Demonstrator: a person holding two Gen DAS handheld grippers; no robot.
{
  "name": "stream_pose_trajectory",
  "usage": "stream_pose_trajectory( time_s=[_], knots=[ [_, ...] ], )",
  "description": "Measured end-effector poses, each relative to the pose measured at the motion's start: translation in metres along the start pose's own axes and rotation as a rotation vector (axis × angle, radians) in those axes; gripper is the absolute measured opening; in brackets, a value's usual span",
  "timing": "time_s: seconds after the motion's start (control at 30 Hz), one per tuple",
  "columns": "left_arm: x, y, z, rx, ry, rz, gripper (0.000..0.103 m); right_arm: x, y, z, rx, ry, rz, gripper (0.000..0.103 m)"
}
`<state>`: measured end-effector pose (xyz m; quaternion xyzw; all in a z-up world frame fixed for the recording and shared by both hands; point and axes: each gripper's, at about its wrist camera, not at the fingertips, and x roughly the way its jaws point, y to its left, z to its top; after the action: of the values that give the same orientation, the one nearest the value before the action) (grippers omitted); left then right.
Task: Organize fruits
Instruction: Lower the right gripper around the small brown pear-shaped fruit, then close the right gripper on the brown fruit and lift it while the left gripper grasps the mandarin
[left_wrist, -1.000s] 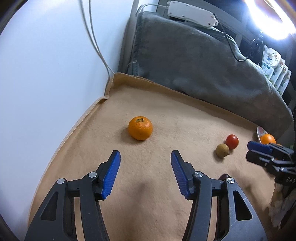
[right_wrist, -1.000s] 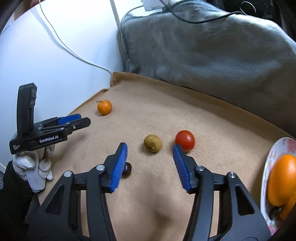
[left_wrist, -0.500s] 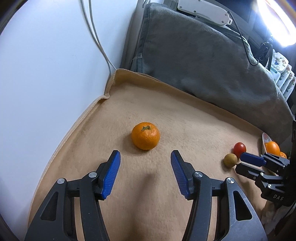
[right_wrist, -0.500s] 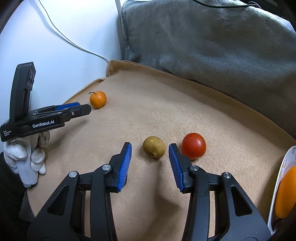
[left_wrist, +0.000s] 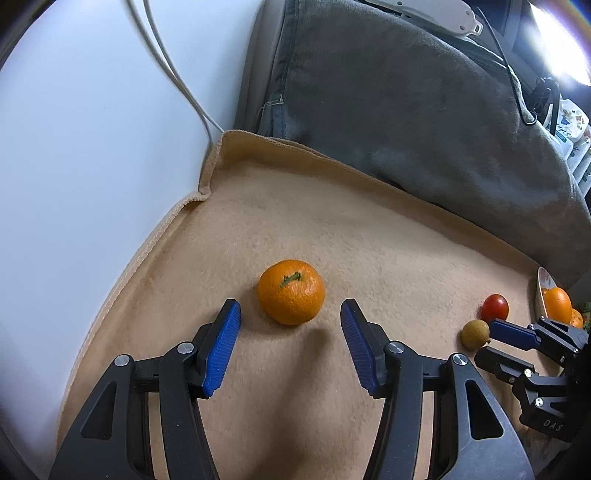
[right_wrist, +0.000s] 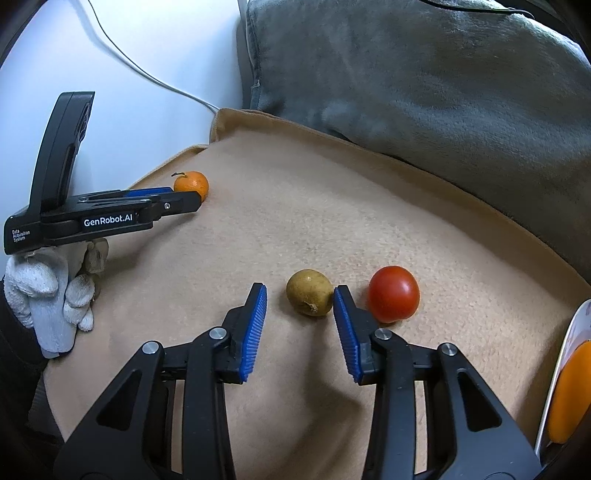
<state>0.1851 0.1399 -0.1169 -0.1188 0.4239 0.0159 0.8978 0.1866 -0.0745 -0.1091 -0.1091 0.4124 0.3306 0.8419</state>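
Observation:
A mandarin (left_wrist: 291, 291) lies on the beige blanket (left_wrist: 388, 240), just inside the fingertips of my left gripper (left_wrist: 290, 310). The left jaws are closing slightly, with gaps on both sides of the mandarin. A small brown fruit (right_wrist: 309, 292) sits between the tips of my right gripper (right_wrist: 300, 295), whose jaws are closing. Its right pad (right_wrist: 345, 325) is at the fruit's side; the left pad stands apart. A red tomato (right_wrist: 393, 293) lies just right of that finger. The left gripper (right_wrist: 184, 201) also shows beside the mandarin (right_wrist: 191, 183).
A plate (right_wrist: 569, 354) holding an orange (right_wrist: 570, 391) sits at the blanket's right edge. A grey cushion (left_wrist: 406, 110) rises behind and a white wall (left_wrist: 92, 147) with cables stands on the left. A gloved hand (right_wrist: 48, 295) holds the left gripper.
Both grippers have moved forward onto their fruits. The right jaws have narrowed around the brown fruit. The mandarin now sits at the left fingertips.

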Motion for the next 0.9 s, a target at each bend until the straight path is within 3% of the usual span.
stream_pose_trajectory(
  time_s=[0.37, 0.9],
  knots=[
    [0.010, 0.001, 0.005, 0.001, 0.008, 0.019, 0.036, 0.006, -0.001, -0.001, -0.004, 0.017, -0.048, 0.029],
    [-0.017, -0.009, -0.005, 0.030, -0.044, 0.025, 0.034, -0.004, 0.004, -0.005, -0.021, -0.035, -0.046, 0.029]
  ],
)
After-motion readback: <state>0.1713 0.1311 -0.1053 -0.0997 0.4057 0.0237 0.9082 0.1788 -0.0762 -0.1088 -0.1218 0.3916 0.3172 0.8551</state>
